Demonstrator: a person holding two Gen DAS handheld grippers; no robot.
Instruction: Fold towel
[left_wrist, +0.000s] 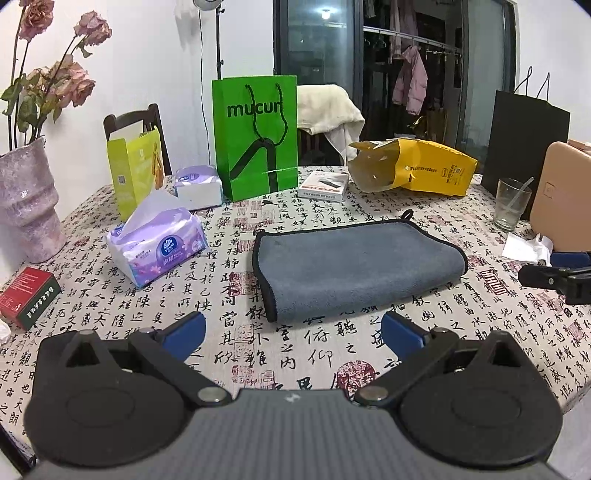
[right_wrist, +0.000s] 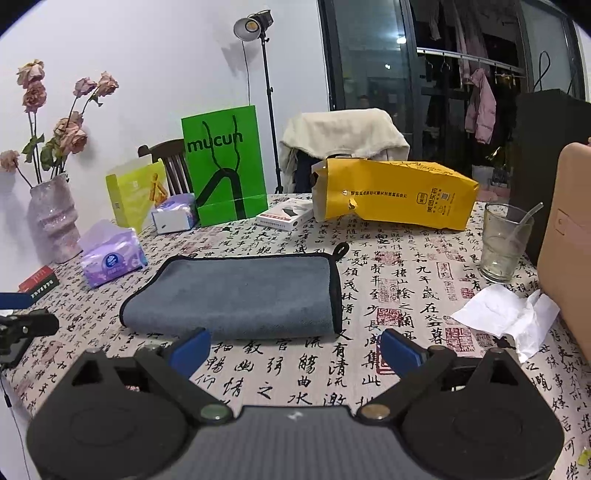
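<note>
A grey towel (left_wrist: 354, 266) with black trim lies folded flat on the calligraphy-print tablecloth (left_wrist: 295, 350); it also shows in the right wrist view (right_wrist: 236, 295), with a hang loop at its far right corner. My left gripper (left_wrist: 293, 330) is open and empty, just short of the towel's near edge. My right gripper (right_wrist: 295, 349) is open and empty, its left blue finger close to the towel's near edge. The right gripper (left_wrist: 554, 275) shows at the right edge of the left wrist view, and the left gripper (right_wrist: 22, 317) at the left edge of the right wrist view.
Around the towel stand a purple tissue pack (left_wrist: 155, 243), a green paper bag (left_wrist: 255, 136), a yellow bag (left_wrist: 413, 168), a small white box (left_wrist: 323, 184), a glass with a straw (right_wrist: 502, 243), a crumpled tissue (right_wrist: 509, 314), a tan case (right_wrist: 569, 251), a vase (left_wrist: 26, 199) and a red box (left_wrist: 27, 295).
</note>
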